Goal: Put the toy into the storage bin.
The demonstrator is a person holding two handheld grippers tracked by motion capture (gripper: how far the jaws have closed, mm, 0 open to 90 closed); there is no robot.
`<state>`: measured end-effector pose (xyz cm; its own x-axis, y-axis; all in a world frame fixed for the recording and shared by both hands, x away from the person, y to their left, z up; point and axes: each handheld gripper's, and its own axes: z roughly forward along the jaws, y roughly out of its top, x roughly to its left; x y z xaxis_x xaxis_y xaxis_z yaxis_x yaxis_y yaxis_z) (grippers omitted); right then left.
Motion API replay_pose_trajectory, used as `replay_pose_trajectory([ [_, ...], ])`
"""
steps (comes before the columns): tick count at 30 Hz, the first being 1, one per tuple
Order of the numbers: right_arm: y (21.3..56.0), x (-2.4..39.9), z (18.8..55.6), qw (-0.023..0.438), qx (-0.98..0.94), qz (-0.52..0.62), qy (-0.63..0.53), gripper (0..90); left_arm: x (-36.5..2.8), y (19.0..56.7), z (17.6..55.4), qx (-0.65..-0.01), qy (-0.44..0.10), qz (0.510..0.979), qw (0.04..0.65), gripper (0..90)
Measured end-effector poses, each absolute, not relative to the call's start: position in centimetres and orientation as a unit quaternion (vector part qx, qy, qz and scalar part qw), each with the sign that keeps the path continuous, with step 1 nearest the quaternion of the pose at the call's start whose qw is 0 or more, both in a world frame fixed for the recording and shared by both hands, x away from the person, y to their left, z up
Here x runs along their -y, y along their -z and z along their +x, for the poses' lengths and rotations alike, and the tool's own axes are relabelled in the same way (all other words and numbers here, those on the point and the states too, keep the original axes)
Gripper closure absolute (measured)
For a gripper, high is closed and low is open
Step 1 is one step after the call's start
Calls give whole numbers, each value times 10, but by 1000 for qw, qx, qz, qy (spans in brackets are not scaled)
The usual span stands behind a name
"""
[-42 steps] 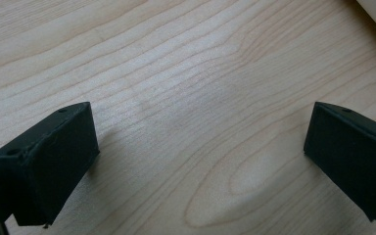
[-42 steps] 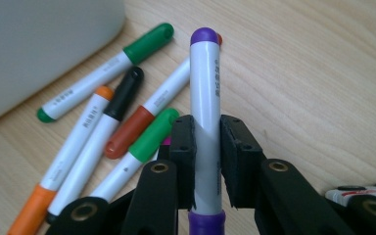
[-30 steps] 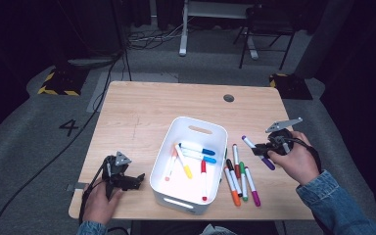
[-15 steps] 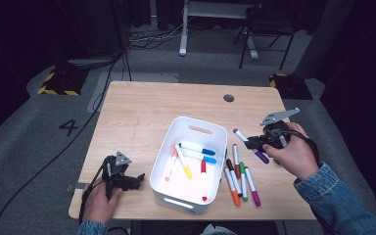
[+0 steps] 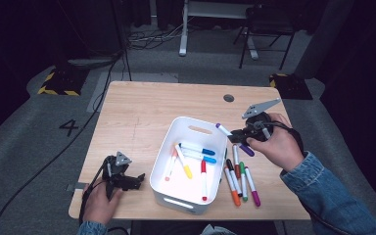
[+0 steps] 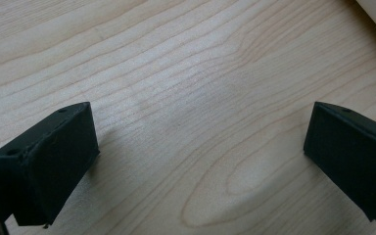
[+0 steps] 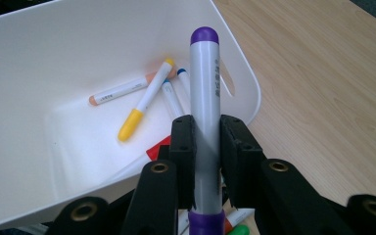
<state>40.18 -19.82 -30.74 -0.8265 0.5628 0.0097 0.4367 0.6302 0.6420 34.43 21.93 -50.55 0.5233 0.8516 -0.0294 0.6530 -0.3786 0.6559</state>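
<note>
The right gripper [image 5: 238,134] is clamped on a purple marker [image 5: 232,139], its jaws pressed against the grey barrel near the middle; in the right gripper view the marker [image 7: 204,117] stands up between the jaws, one purple end pointing out over the white bin [image 7: 39,54] and the other end down by the gripper body. In the high view this gripper hangs just right of the bin's far right corner, above the wooden table [image 5: 142,112]. The left gripper [image 5: 127,180] sits low at the near left of the table, well apart from the bin [image 5: 166,156]; its jaws stand wide apart with only bare wood [image 6: 196,98] between them. The purple marker bears small dark print along its barrel, too small to read, and a "4" [image 5: 70,127] is marked on the grey floor left of the table. Inside the bin lie a yellow marker [image 5: 183,161], two blue markers [image 5: 199,152], a red marker [image 5: 203,180] and a peach-coloured marker [image 5: 170,165]. On the table just right of the bin lie more markers [image 5: 241,178] side by side, with orange, black, green, red and magenta caps. A dark round grommet [image 5: 228,98] sits in the far part of the tabletop.
</note>
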Motion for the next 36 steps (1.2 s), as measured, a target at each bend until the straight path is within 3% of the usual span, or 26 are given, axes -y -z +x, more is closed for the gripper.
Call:
replay_pose_trajectory([
  [22, 302, 146, 425, 93, -902, 236, -349, 770, -219, 505, 342, -463, -160, 815, 311, 0],
  [36, 324, 131, 436, 87, -905, 223, -350, 769, -219, 505, 342, -463, -160, 815, 311, 0],
])
